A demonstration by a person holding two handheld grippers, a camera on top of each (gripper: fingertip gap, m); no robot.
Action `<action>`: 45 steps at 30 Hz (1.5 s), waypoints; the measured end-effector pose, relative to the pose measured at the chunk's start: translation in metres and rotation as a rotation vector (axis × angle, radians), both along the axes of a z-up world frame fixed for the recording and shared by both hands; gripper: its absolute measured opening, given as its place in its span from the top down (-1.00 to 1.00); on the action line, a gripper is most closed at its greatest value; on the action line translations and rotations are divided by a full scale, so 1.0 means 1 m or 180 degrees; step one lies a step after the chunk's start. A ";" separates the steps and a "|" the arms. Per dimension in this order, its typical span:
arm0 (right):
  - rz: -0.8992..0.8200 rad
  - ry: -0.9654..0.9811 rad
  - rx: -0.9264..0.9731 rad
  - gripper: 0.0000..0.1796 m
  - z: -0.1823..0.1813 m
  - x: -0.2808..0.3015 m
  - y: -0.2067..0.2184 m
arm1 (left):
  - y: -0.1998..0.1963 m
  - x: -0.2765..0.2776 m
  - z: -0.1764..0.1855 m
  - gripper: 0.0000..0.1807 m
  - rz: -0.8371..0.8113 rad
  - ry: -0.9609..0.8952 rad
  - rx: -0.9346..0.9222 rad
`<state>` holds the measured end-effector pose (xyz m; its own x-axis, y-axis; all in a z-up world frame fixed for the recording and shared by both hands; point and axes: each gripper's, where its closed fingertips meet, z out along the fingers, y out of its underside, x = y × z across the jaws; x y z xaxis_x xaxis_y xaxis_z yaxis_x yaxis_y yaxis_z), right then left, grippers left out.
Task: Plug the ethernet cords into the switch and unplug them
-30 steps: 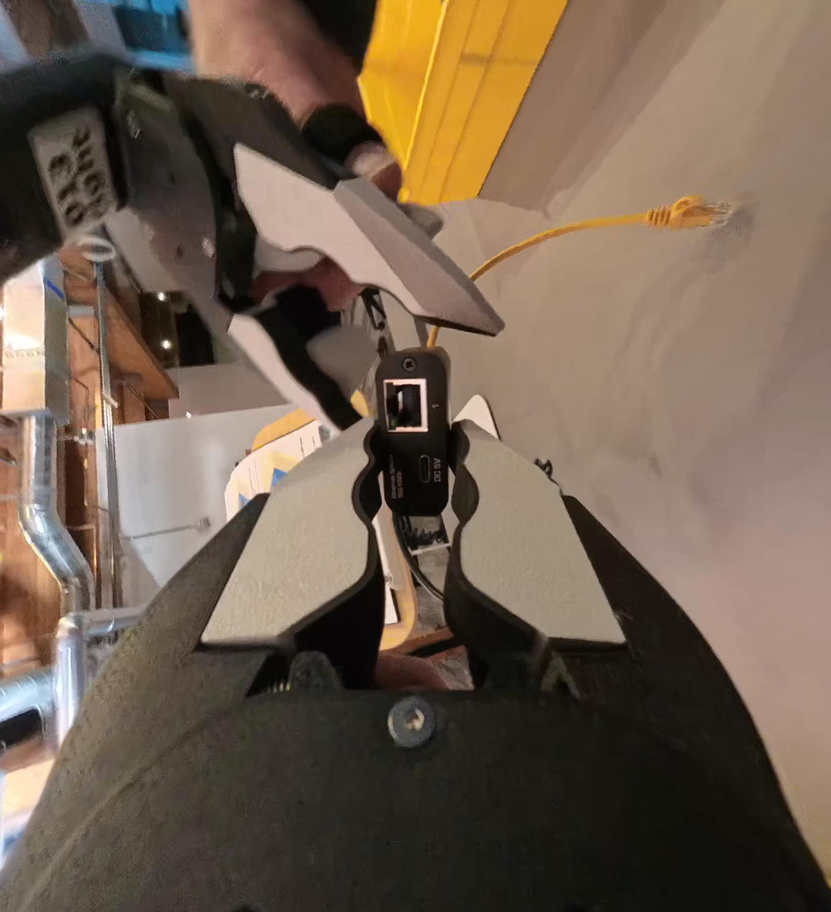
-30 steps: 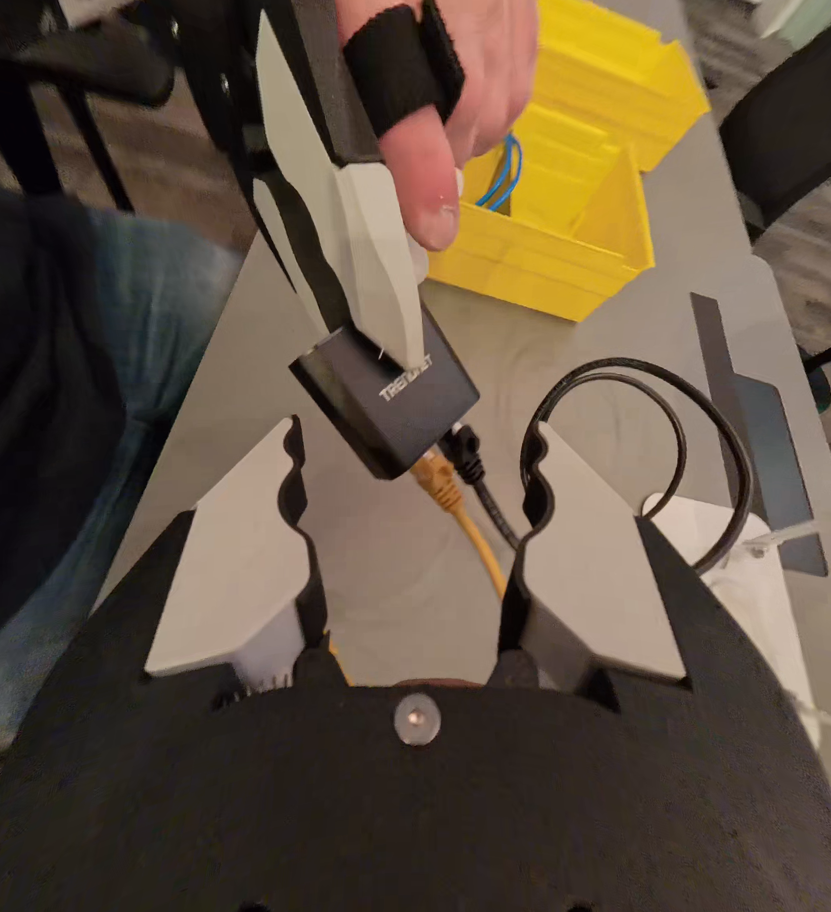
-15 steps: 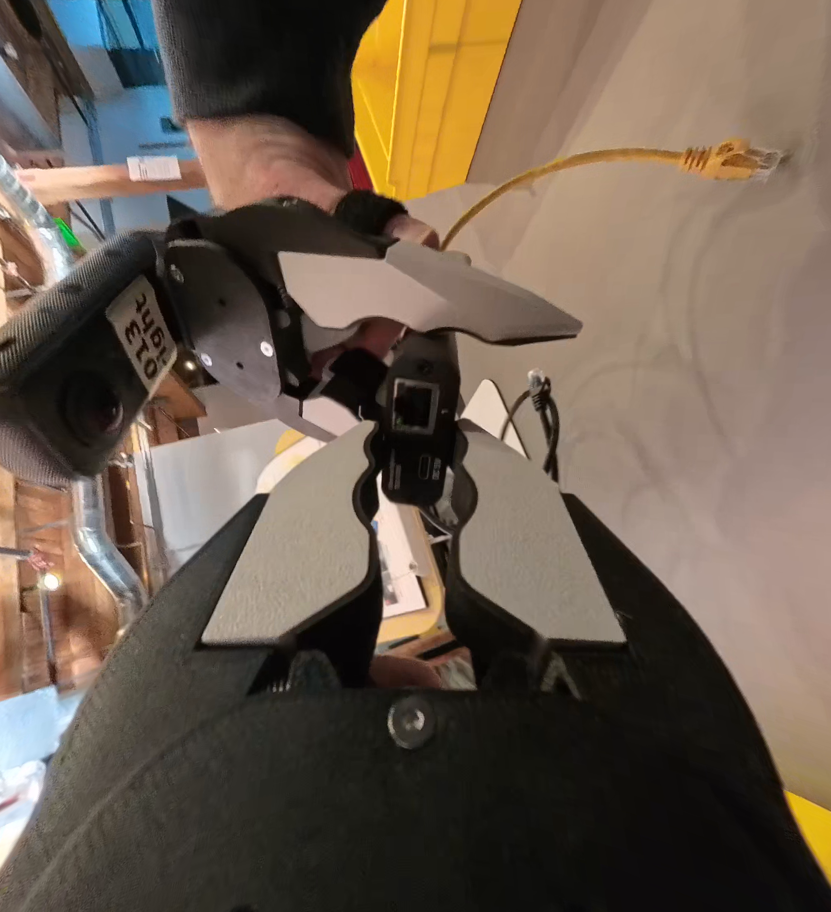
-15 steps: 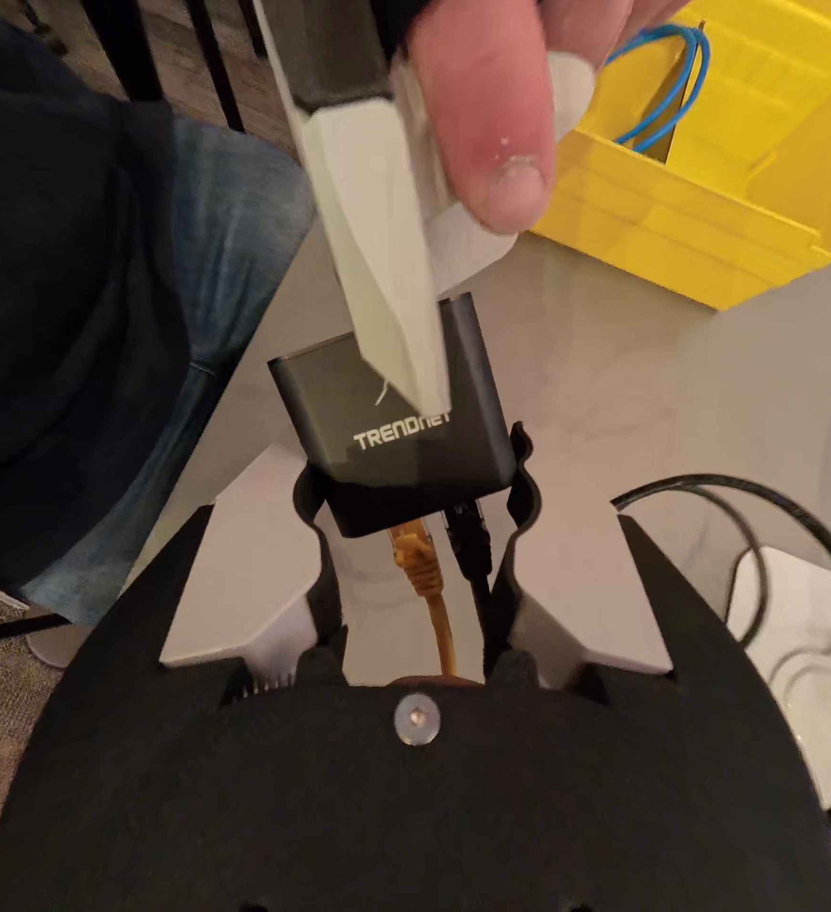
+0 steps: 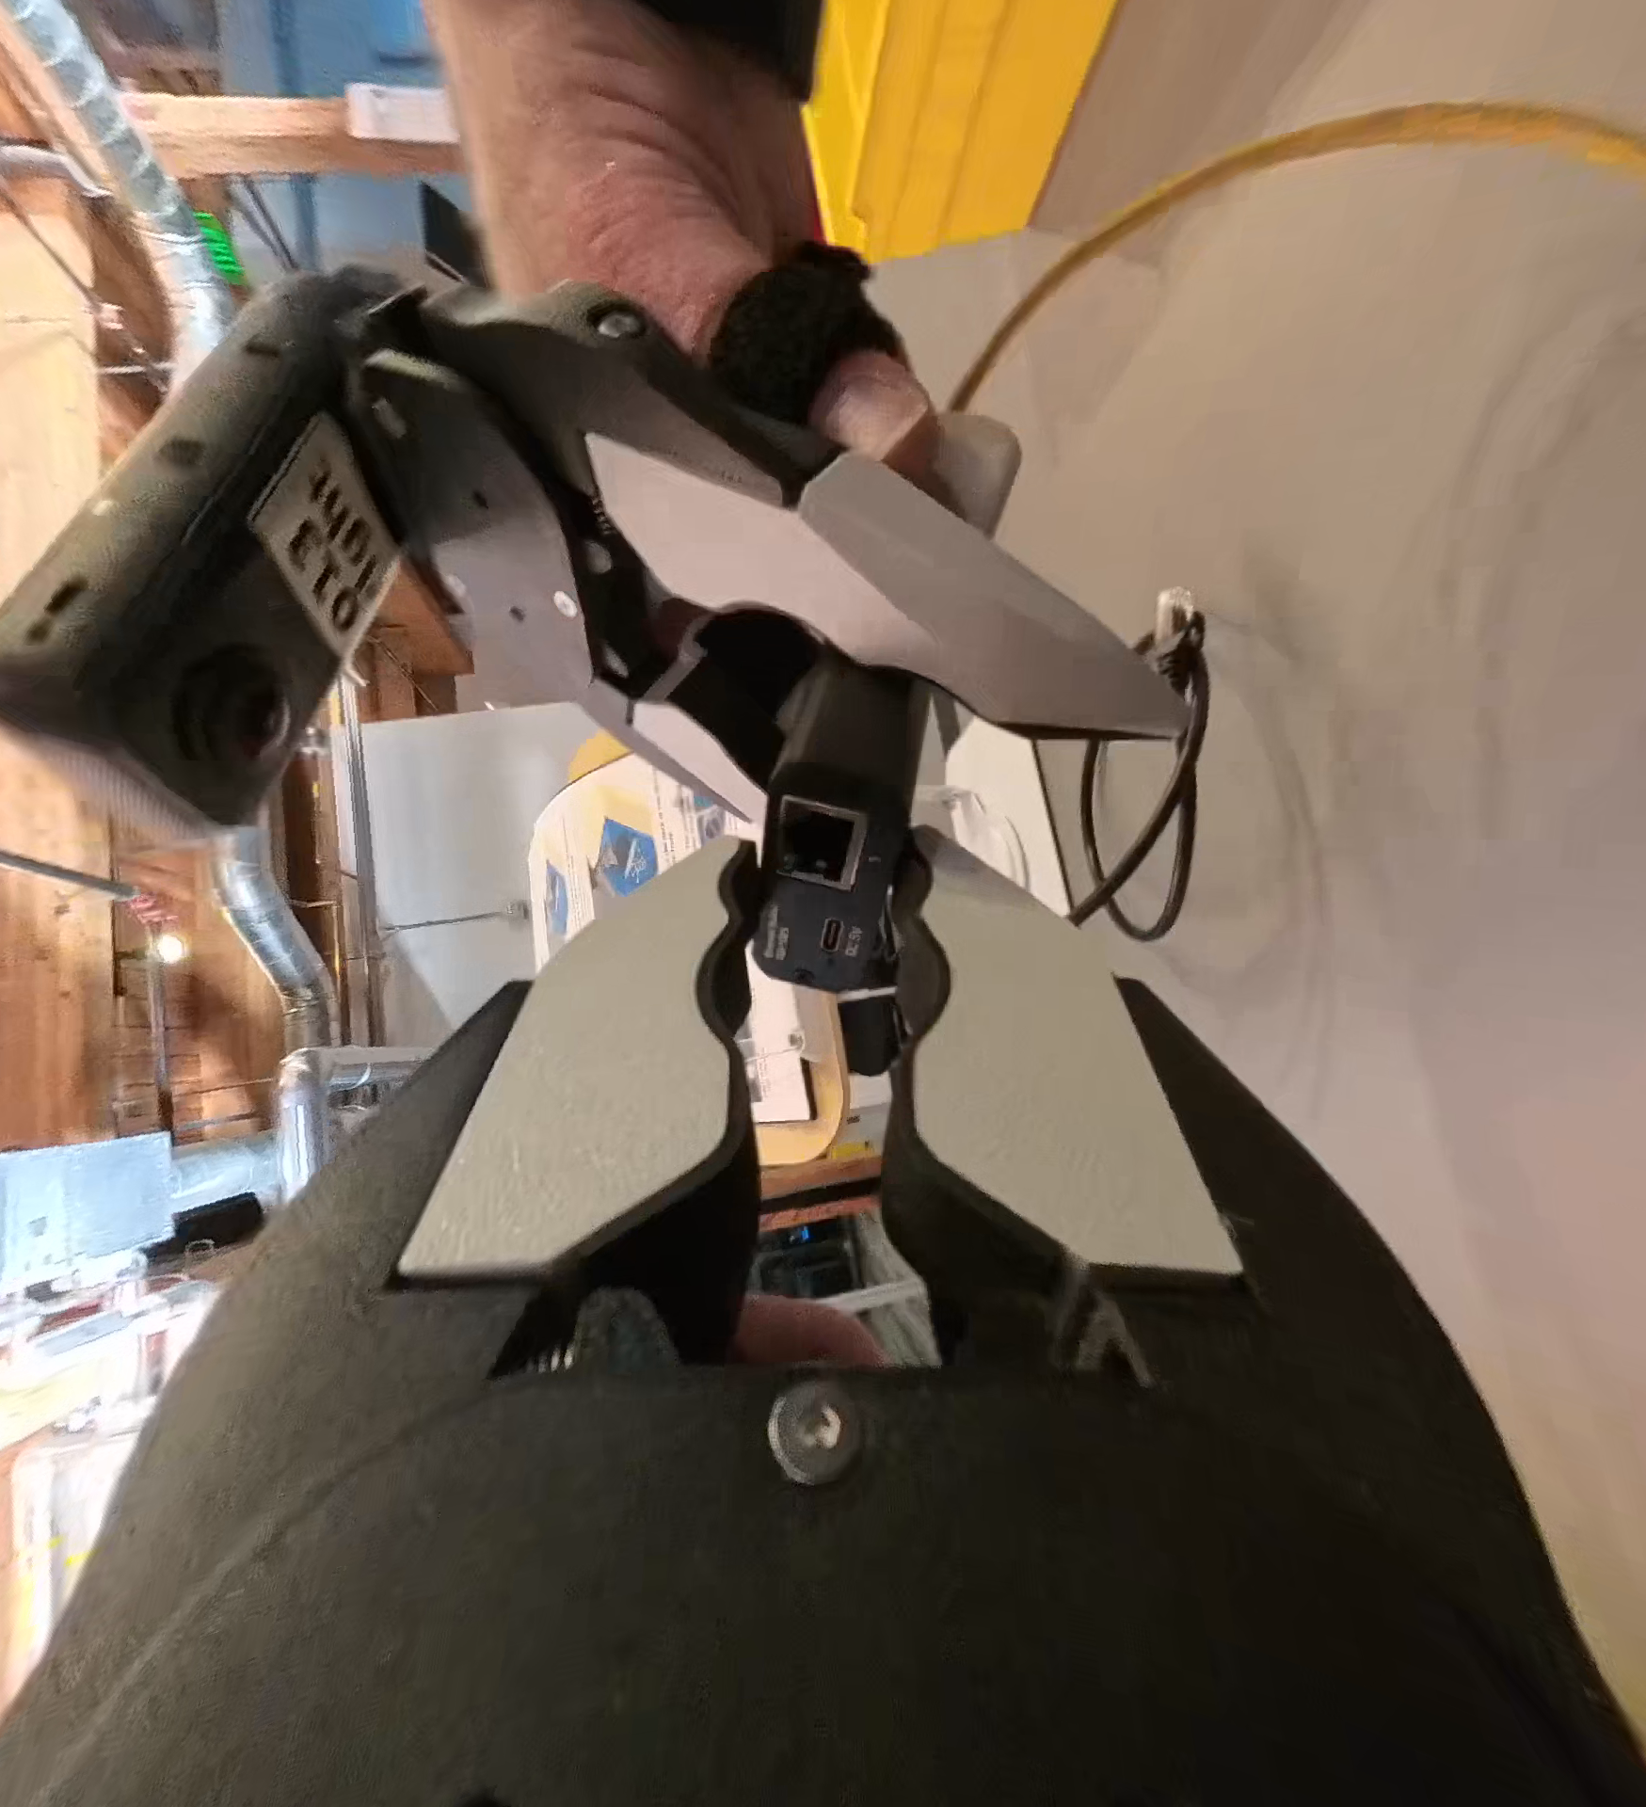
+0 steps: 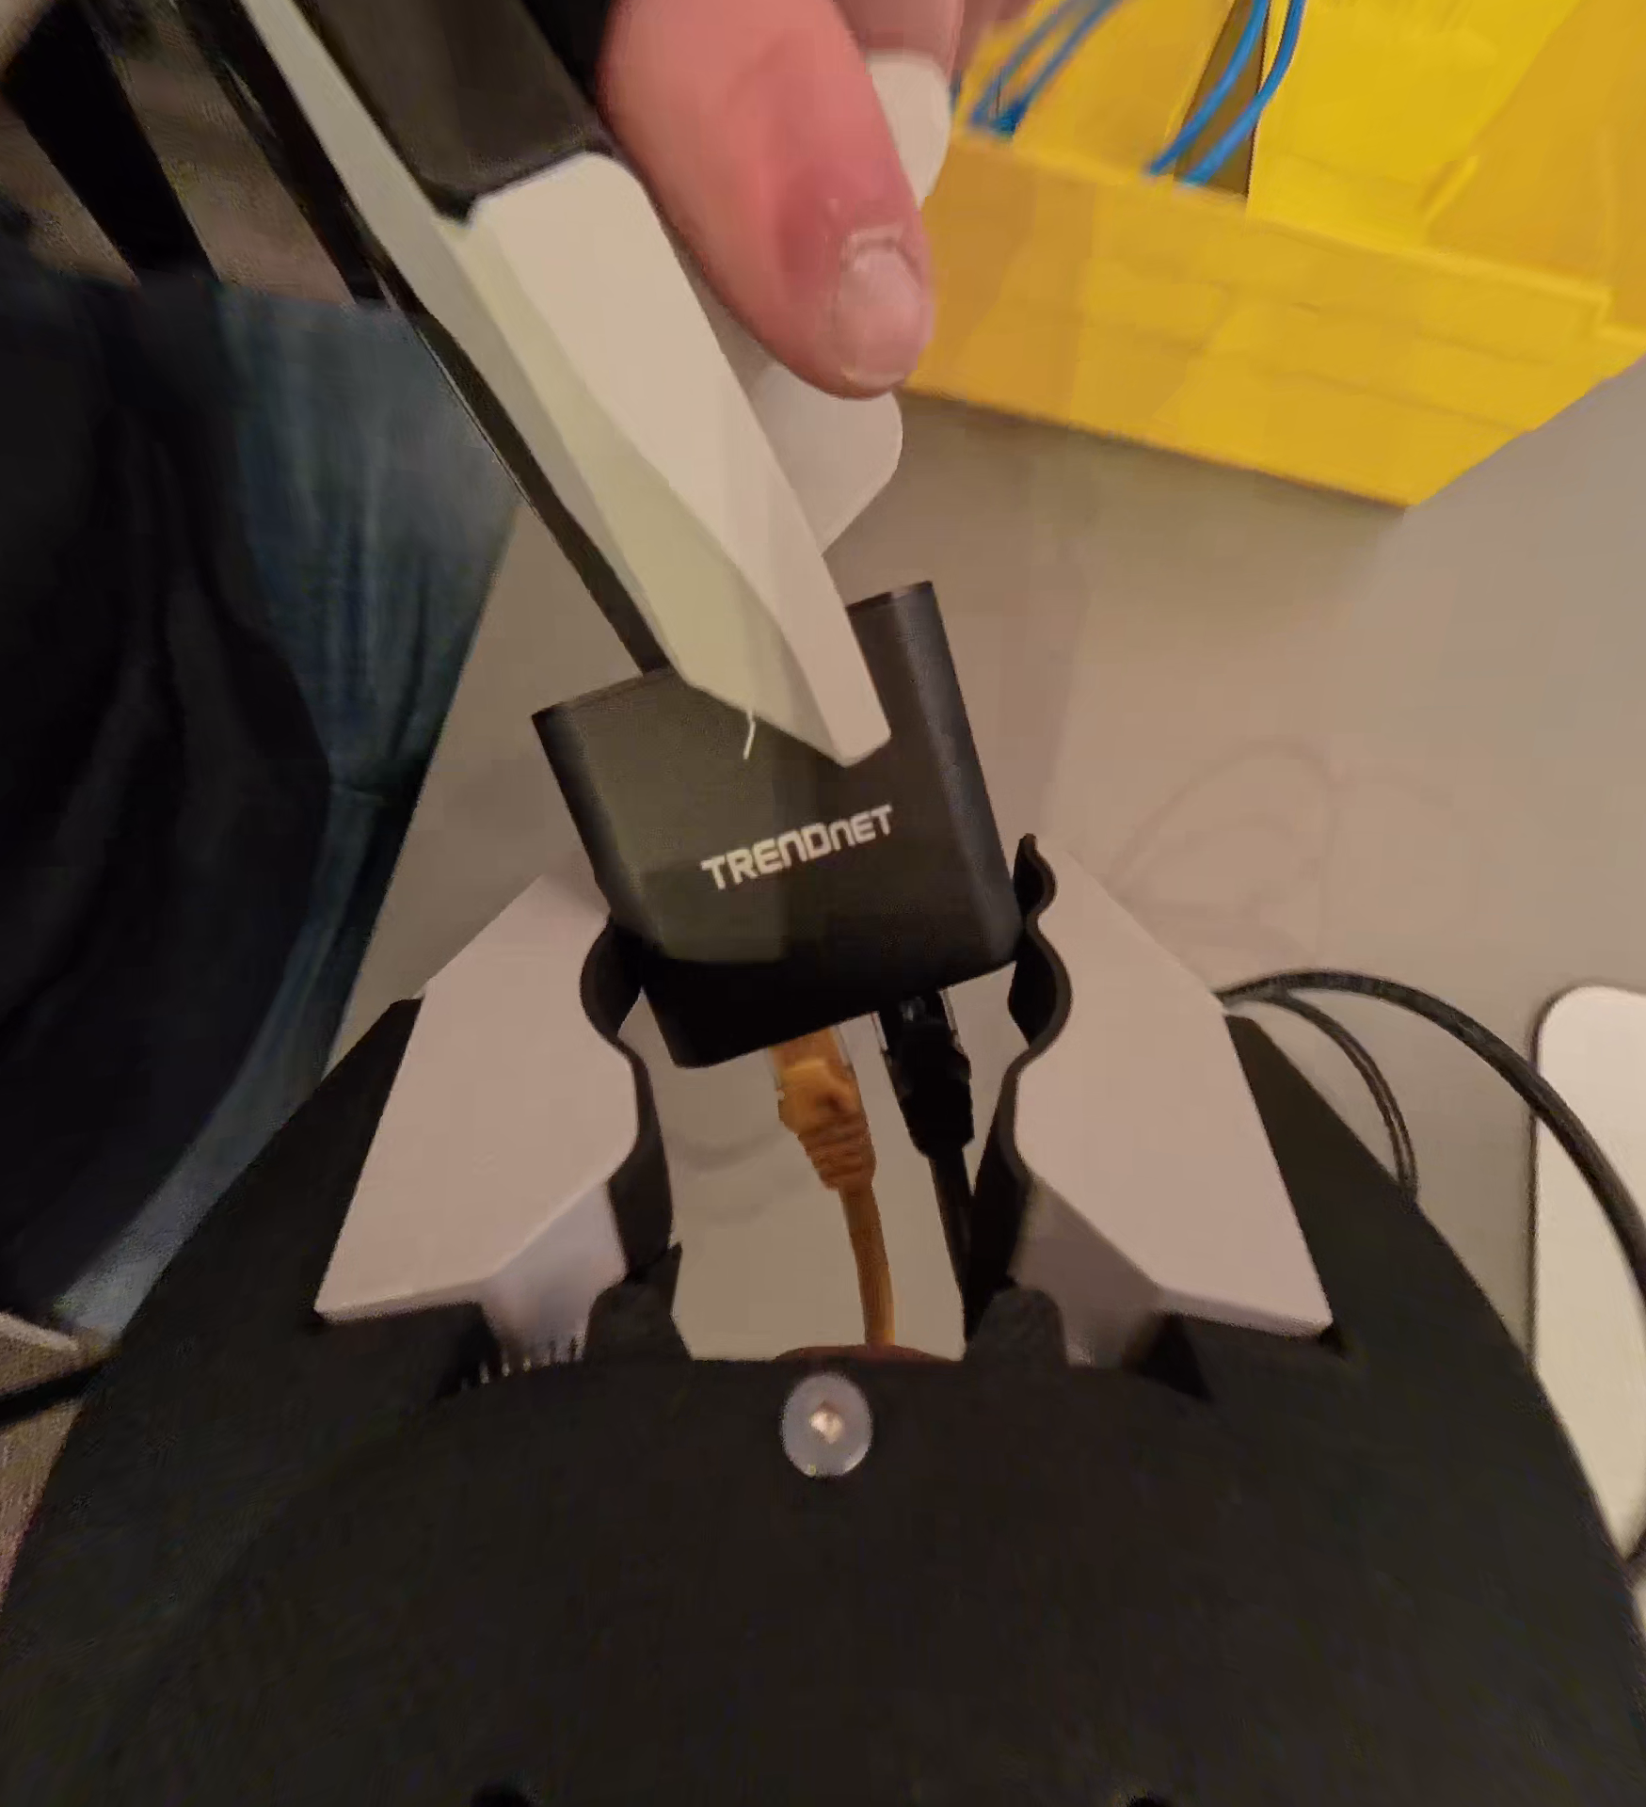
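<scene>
Holding a small black switch (image 6: pixel 789 860) above the grey worktop (image 6: pixel 1288 684), your two grippers meet at it from opposite sides. Your left gripper (image 5: pixel 823 914) has its jaws nearly closed and clamped on the switch's narrow end, where one empty port faces the camera. Your right gripper (image 6: pixel 823 939) has its jaws set wider, pressing both sides of the switch at its cabled end. A yellow cord (image 6: pixel 838 1124) and a black cord (image 6: pixel 931 1076) sit plugged in side by side, running back between the right jaws. In the right wrist view, a yellow bin (image 6: pixel 1288 293) stands at 1 o'clock with blue wires (image 6: pixel 1229 88) inside. The black cord's loose end lies coiled on the worktop at 3 o'clock.
</scene>
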<state>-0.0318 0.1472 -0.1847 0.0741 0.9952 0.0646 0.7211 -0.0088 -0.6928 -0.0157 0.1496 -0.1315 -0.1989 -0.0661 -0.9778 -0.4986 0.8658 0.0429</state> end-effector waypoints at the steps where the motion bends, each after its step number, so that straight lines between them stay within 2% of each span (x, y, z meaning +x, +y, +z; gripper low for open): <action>1: 0.0016 0.0159 -0.0015 0.15 0.005 -0.002 -0.001 | -0.002 -0.001 0.000 0.73 -0.0039 -0.0033 -0.0140; 2: 0.0054 0.0287 0.0050 0.17 0.011 -0.004 -0.002 | -0.004 -0.001 -0.001 0.73 -0.0078 -0.0054 -0.0323; 5: 0.0187 0.0399 0.0206 0.09 0.024 -0.006 -0.006 | -0.011 -0.001 0.001 0.73 -0.0243 -0.0167 -0.0385; 8: 0.0451 0.0237 0.0240 0.20 0.021 -0.005 -0.014 | -0.015 0.000 0.005 0.74 -0.0367 -0.0210 -0.0357; 14: 0.0899 -0.0340 -0.0398 0.16 -0.004 0.007 -0.032 | -0.023 0.005 -0.004 0.74 -0.0481 0.0021 -0.0072; 16: 0.0970 -0.0413 -0.0411 0.17 -0.005 0.007 -0.033 | -0.021 0.004 -0.003 0.74 -0.0490 0.0022 -0.0055; 22: 0.0845 -0.0088 -0.0252 0.18 0.004 0.000 -0.027 | -0.016 0.001 0.002 0.74 -0.0478 -0.0113 -0.0172; 28: 0.0326 -0.0290 0.0059 0.19 0.000 0.004 -0.012 | -0.005 0.000 -0.004 0.69 -0.0382 -0.0240 -0.0281; 31: 0.0135 -0.0261 -0.0023 0.19 -0.005 0.005 -0.010 | 0.008 -0.006 -0.010 0.46 -0.0136 -0.0205 -0.0353; 36: -0.0162 -0.0316 -0.0062 0.19 -0.017 0.020 -0.002 | 0.023 -0.042 0.000 0.42 0.0323 -0.0322 -0.0627; 39: -0.0288 -0.0257 -0.0063 0.19 -0.020 0.026 0.000 | 0.046 -0.098 0.011 0.36 0.0798 -0.0331 -0.0560; 41: -0.0393 -0.0258 -0.0045 0.19 -0.024 0.031 0.001 | 0.066 -0.149 0.029 0.33 0.1223 -0.0545 -0.0608; 45: -0.0560 -0.0191 -0.0067 0.19 -0.031 0.038 0.003 | 0.093 -0.248 0.034 0.42 0.1991 -0.0540 -0.0749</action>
